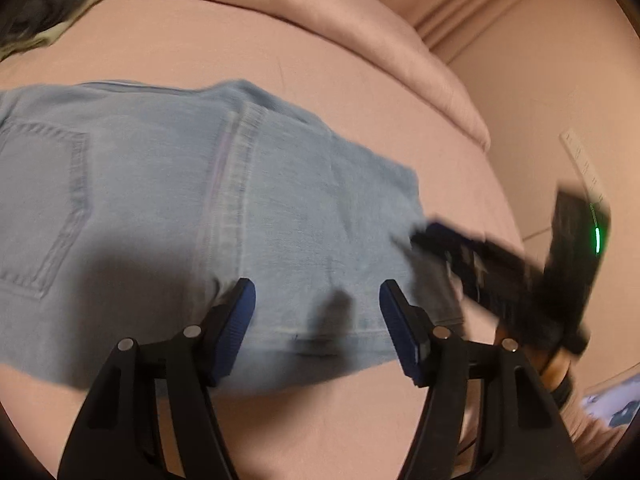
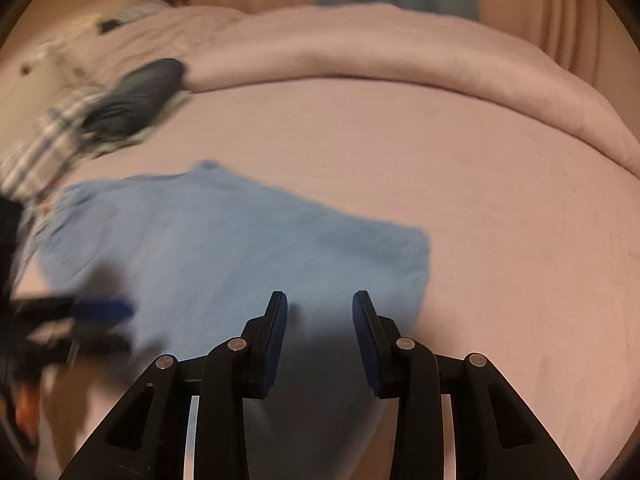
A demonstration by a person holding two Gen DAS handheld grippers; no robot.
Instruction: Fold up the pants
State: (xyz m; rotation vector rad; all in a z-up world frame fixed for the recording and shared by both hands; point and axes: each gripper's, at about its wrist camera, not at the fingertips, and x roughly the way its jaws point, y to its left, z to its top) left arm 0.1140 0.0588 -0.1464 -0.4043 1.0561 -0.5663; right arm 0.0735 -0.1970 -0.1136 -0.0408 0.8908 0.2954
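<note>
Pants point(image 1: 208, 216), light denim, lie folded flat on pink bed point(image 1: 320, 40). Left tool point(image 1: 316, 304) jaws apart, empty, over near hem; right tool point(image 2: 320, 312) jaws apart w/ narrower gap, empty, over pants' right corner. Only left view shows back pocket; right view shows clothes pile point(image 2: 132, 100)

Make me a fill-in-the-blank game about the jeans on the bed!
1. The folded jeans are light ____ in colour.
2. The jeans lie on a ____ bedsheet.
3. The left gripper has its jaws ____, with nothing pinched.
4. The right gripper holds ____ between its pads.

Missing words: blue; pink; open; nothing
</note>
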